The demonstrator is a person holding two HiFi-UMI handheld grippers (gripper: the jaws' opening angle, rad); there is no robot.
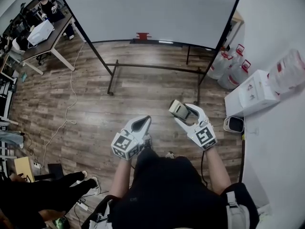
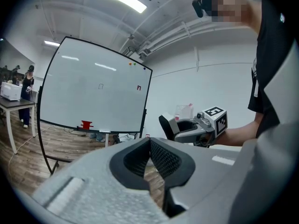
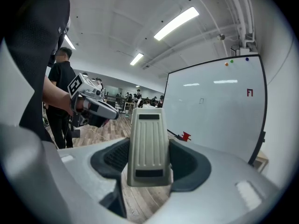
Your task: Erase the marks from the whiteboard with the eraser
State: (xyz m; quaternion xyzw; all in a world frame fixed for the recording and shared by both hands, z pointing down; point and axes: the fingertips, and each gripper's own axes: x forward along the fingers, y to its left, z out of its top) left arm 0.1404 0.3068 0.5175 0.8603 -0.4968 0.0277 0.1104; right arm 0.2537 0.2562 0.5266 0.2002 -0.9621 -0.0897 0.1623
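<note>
Holding both grippers side by side before my body, facing the whiteboard (image 1: 119, 13).
My right gripper (image 1: 183, 111) clamps the eraser (image 3: 148, 146); my left gripper (image 1: 142, 121) is closed on nothing.

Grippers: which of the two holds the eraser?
The right gripper: its fingers are shut on the grey eraser. The left gripper is shut on nothing.

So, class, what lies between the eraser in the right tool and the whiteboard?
Between the eraser and whiteboard: only wood floor and the stand's black crossbar, per the head view.
</note>
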